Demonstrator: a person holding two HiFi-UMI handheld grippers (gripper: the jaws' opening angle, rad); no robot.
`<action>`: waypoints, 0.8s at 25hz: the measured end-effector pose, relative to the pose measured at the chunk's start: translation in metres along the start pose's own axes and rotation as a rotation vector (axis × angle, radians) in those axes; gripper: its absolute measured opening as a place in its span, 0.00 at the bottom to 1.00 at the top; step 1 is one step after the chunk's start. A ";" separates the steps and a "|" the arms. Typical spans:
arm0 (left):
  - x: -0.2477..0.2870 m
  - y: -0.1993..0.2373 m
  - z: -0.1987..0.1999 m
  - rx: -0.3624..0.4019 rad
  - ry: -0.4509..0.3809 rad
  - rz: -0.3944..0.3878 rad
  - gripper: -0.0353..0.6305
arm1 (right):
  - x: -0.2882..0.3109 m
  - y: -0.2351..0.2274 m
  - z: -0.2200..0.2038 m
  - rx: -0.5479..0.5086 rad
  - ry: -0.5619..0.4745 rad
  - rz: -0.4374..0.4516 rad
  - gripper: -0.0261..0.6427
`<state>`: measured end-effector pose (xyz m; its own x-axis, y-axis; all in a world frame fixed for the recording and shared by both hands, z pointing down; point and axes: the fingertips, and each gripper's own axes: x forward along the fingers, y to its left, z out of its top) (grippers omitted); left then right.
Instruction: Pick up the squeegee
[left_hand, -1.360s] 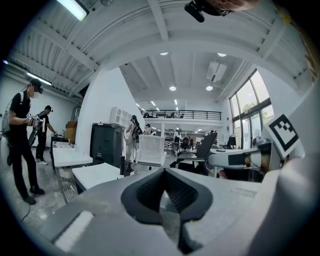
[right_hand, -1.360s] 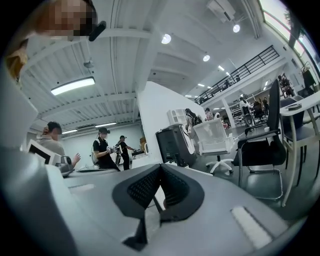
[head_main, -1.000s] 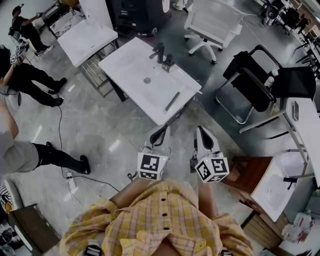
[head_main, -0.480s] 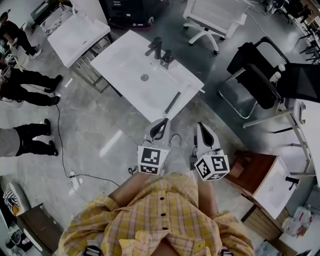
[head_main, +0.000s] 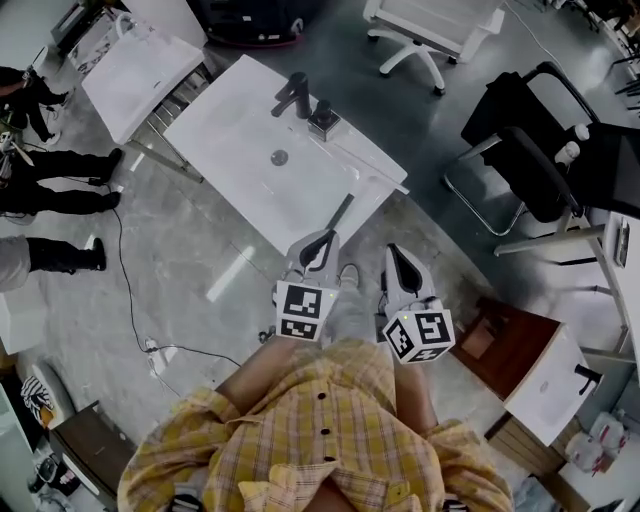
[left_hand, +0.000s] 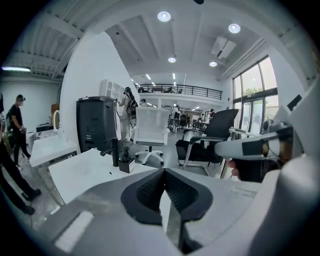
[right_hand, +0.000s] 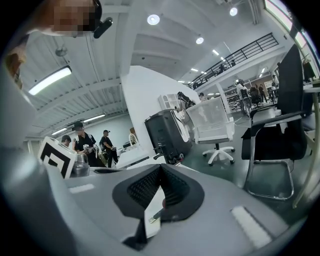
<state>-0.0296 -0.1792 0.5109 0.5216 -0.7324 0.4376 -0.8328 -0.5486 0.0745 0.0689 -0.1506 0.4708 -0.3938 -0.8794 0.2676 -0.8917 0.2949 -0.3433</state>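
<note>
At the bottom of the head view a plaid shirt (head_main: 320, 430) is seen, and just above it both tools are held at mid-frame. The left gripper (head_main: 329, 237) is pressed together with nothing in it, and so is the right gripper (head_main: 391, 250); this is borne out in both gripper views. Just beyond the left gripper's tips, the slim dark squeegee (head_main: 339, 214) is laid flat near the lower right edge of the white counter (head_main: 230, 130). Farther off, toward the upper middle, a faucet (head_main: 293, 95) is mounted. The approach is judged to be in hand; next, one gripper's jaws would need to be spread, lowered astride the squeegee and closed.
</note>
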 end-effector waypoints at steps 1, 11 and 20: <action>0.010 0.001 -0.003 -0.004 0.022 -0.003 0.05 | 0.005 -0.005 -0.001 0.004 0.010 0.002 0.04; 0.099 0.016 -0.036 -0.025 0.208 -0.015 0.14 | 0.049 -0.059 -0.017 0.046 0.089 -0.011 0.04; 0.154 0.024 -0.083 -0.045 0.399 -0.028 0.19 | 0.075 -0.081 -0.041 0.071 0.147 -0.015 0.04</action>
<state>0.0151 -0.2716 0.6541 0.4383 -0.4988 0.7477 -0.8313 -0.5413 0.1261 0.1022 -0.2254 0.5553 -0.4137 -0.8176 0.4006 -0.8819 0.2506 -0.3993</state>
